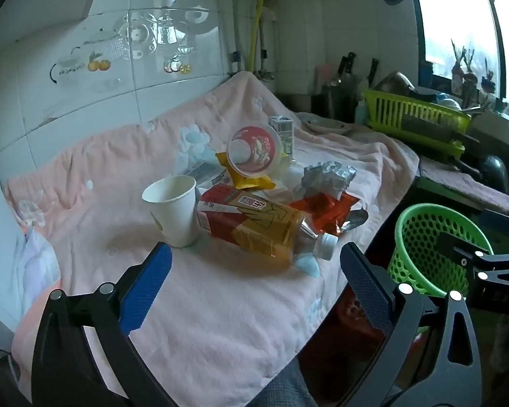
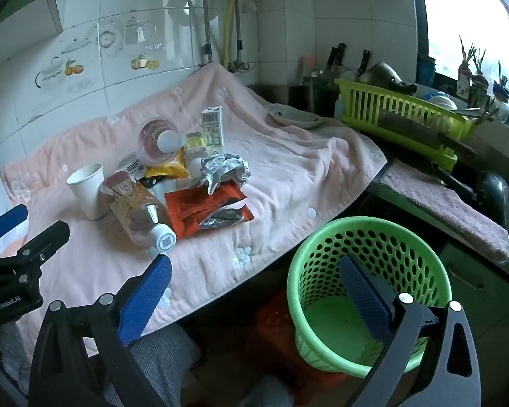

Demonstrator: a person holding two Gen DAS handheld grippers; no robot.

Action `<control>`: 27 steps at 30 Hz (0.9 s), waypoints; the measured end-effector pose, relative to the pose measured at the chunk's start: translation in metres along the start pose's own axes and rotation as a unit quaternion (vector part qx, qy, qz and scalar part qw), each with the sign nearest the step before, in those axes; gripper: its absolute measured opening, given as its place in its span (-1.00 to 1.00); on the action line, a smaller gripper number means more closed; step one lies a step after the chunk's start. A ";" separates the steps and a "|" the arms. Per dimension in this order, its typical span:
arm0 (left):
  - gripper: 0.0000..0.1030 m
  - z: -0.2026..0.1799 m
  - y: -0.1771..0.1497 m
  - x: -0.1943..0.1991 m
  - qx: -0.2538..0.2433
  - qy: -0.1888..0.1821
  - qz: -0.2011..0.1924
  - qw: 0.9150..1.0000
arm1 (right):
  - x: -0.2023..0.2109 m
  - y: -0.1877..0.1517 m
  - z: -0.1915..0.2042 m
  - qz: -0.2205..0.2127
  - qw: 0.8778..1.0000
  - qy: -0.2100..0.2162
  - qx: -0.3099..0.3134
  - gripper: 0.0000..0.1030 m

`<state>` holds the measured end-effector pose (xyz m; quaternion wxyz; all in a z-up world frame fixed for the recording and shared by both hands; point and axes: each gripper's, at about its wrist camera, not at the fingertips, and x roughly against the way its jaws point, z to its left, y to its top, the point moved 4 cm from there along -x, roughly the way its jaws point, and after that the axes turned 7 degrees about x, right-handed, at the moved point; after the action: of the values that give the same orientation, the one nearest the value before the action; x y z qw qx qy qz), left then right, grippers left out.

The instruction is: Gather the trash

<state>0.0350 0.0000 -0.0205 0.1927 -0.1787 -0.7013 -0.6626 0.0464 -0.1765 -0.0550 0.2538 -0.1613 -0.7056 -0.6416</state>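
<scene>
The left hand-held gripper (image 1: 256,259) hung with its blue pads spread wide and nothing between them, just short of the trash pile on the pink towel (image 1: 200,308) that covered the surface. The right hand-held gripper (image 2: 254,271) was likewise spread and empty, one pad over the towel's near edge and the other over the mouth of the green basket (image 2: 368,237), which stood below and beside the surface's near right corner. Nearest in the pile lay a plastic bottle (image 1: 254,227) on its side, its long axis running roughly from the back left to the front right, its white cap (image 1: 327,246) pointing toward the grippers and the basket. A white paper cup (image 1: 173,210) stood upright, touching the bottle's left side. Right of the bottle lay an orange wrapper (image 1: 325,213), flat, with crumpled foil (image 1: 325,178) on top of it. Behind these a round tub (image 1: 252,151) was tipped on edge on a yellow packet (image 1: 246,178), and a small carton (image 1: 283,134) stood upright at the back. Bare towel lay open in front of the pile and to its left. Farther right sat a shallow dish (image 2: 297,117) and a lime dish rack (image 2: 400,115).
</scene>
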 end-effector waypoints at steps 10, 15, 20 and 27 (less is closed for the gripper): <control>0.82 0.000 0.003 0.003 -0.001 -0.001 -0.006 1.000 | 0.004 0.001 0.000 -0.001 1.000 -0.001 -0.002 0.86; 0.82 0.002 0.003 0.008 -0.002 -0.003 -0.006 1.000 | 0.003 0.001 0.000 -0.001 1.000 0.000 -0.001 0.86; 0.81 0.002 0.005 0.006 -0.003 -0.003 -0.006 1.000 | 0.004 0.001 0.000 0.000 1.000 0.000 0.001 0.86; 0.81 0.001 0.001 0.000 -0.002 -0.001 -0.006 1.000 | 0.002 0.001 0.003 0.001 1.000 0.004 0.003 0.86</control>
<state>0.0352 0.0012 -0.0192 0.1876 -0.1757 -0.7013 -0.6650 0.0450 -0.1738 -0.0536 0.2574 -0.1587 -0.7062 -0.6402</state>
